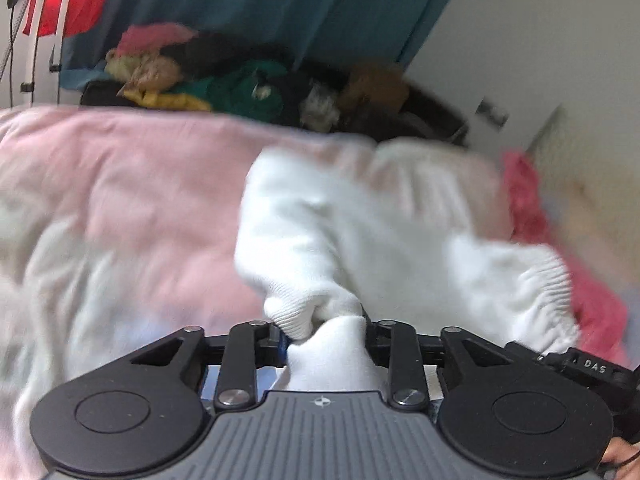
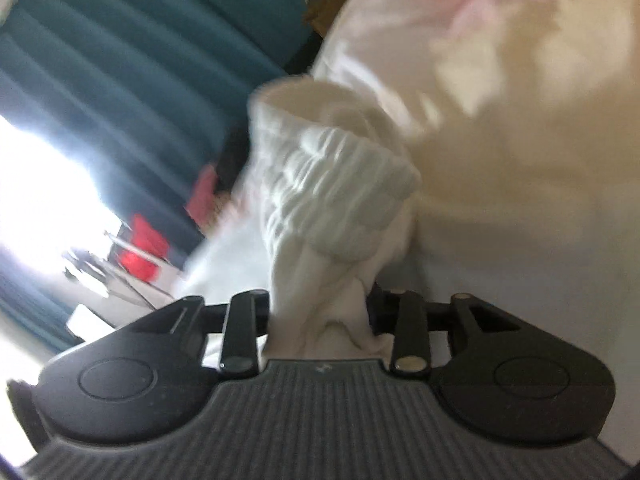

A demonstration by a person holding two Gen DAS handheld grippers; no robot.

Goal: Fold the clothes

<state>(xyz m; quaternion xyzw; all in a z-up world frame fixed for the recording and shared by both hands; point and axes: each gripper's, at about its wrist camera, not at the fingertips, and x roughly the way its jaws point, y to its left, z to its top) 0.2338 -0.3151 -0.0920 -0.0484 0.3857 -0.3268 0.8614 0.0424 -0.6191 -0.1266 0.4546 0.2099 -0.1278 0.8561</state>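
A white knit garment (image 1: 340,220) with ribbed cuffs lies bunched over the pink bed cover (image 1: 132,184). My left gripper (image 1: 324,328) is shut on a ribbed edge of it, cloth filling the gap between the jaws. My right gripper (image 2: 320,312) is shut on another bunch of the same white garment (image 2: 332,184), with a ribbed cuff hanging just ahead of the jaws. The right gripper's black body (image 1: 592,368) shows at the right edge of the left wrist view. Both views are motion-blurred.
A heap of mixed clothes (image 1: 248,80) lies beyond the bed against a teal curtain (image 1: 260,4). A bright pink garment (image 1: 560,248) sits at the bed's right edge by a white wall (image 1: 540,40). Red cloth (image 1: 76,4) hangs on a rack at left.
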